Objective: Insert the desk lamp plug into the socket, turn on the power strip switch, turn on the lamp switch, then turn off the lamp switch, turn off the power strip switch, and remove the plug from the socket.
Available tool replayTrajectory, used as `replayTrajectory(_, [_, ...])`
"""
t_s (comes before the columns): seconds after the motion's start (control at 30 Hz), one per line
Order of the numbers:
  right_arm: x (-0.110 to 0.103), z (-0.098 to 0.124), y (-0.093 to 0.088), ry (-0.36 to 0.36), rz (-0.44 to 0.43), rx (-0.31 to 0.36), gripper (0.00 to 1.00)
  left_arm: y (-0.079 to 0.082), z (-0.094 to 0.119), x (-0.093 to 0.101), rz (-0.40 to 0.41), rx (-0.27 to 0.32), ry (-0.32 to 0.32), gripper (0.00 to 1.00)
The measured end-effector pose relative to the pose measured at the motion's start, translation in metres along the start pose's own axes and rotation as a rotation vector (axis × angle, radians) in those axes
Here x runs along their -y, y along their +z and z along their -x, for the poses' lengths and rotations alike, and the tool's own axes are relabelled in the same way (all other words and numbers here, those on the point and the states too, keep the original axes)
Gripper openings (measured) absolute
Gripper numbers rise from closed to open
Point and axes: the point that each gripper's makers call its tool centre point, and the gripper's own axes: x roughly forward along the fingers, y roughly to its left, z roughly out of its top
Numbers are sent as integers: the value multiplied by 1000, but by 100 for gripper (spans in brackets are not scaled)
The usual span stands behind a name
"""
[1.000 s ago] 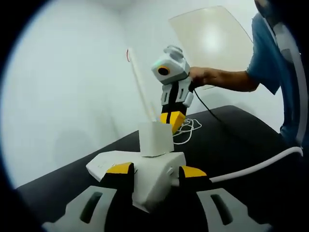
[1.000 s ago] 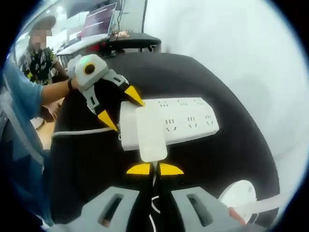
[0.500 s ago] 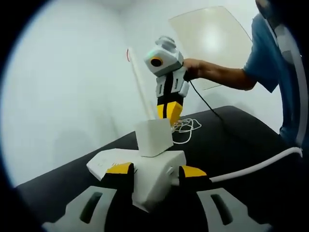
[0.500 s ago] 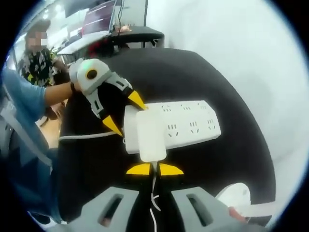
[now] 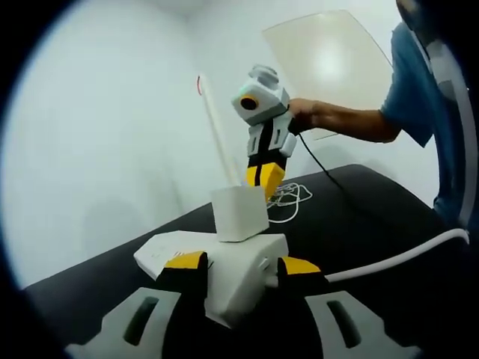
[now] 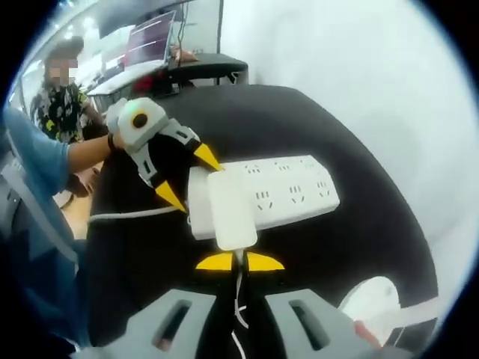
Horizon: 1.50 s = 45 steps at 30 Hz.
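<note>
Plug (image 6: 232, 218) of the lamp, a white block, sits on the near end of the power strip (image 6: 288, 196), which lies on the black table (image 6: 352, 247). In the right gripper view the right gripper (image 6: 239, 262) is just behind the plug with its 2 yellow tips almost together, pinching the thin white cord (image 6: 238, 299) that leaves the plug; the plug lies straight ahead of it. The long axis of the strip runs across this view, away to the right. The left gripper (image 6: 187, 178) is at the same end of the strip, its jaws apart with 1 on each side, steadying it I think. In the left gripper view the right gripper (image 5: 265, 176) points down on the plug (image 5: 239, 213). I cannot tell if the plug is fully seated. The lamp base (image 6: 374, 299) is near the right gripper.
</note>
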Motion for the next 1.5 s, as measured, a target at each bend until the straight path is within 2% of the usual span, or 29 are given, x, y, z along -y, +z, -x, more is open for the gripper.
replayTrajectory(0.2, [3, -6, -8, -9, -6, 12, 3, 1, 1, 0, 0, 2, 0, 35])
replayTrajectory(0.3, [3, -5, -6, 12, -77, 90, 3, 1, 1, 0, -2, 4, 0, 35])
replayTrajectory(0.37, [5, -3, -6, 18, -75, 92, 4, 1, 1, 0, -3, 4, 0, 35])
replayTrajectory(0.5, [5, -2, 1, 14, -22, 32, 4, 1, 1, 0, 1, 2, 0, 35])
replayTrajectory(0.63, [3, 3, 13, 13, 10, 8, 4, 1, 2, -1, 1, 1, 0, 36])
replayTrajectory(0.7, [3, 3, 10, 8, 45, -64, 4, 0, 1, 0, 5, 0, -2, 36])
replayTrajectory(0.87, [3, 6, 22, 11, 50, -84, 4, 0, 1, -1, 12, -6, 1, 36])
replayTrajectory(0.97, [2, 5, 20, 9, 37, -92, 4, 0, 1, 0, 20, -3, 4, 36])
replayTrajectory(1.1, [0, 5, 14, 11, 16, -47, 4, 0, 1, 0, 12, -1, 2, 36])
replayTrajectory(1.17, [-1, 4, 13, 13, 5, 4, 4, 0, 2, 0, 9, -1, 2, 36])
replayTrajectory(1.3, [1, -1, -1, 10, -17, 26, 4, 1, 2, 0, 11, -1, 3, 36])
replayTrajectory(1.33, [1, 0, 3, 8, -45, 73, 4, 1, 2, 1, 9, 0, 3, 36])
replayTrajectory(1.5, [3, -1, -2, 16, -55, 90, 4, 1, 2, 1, 11, -1, 2, 36])
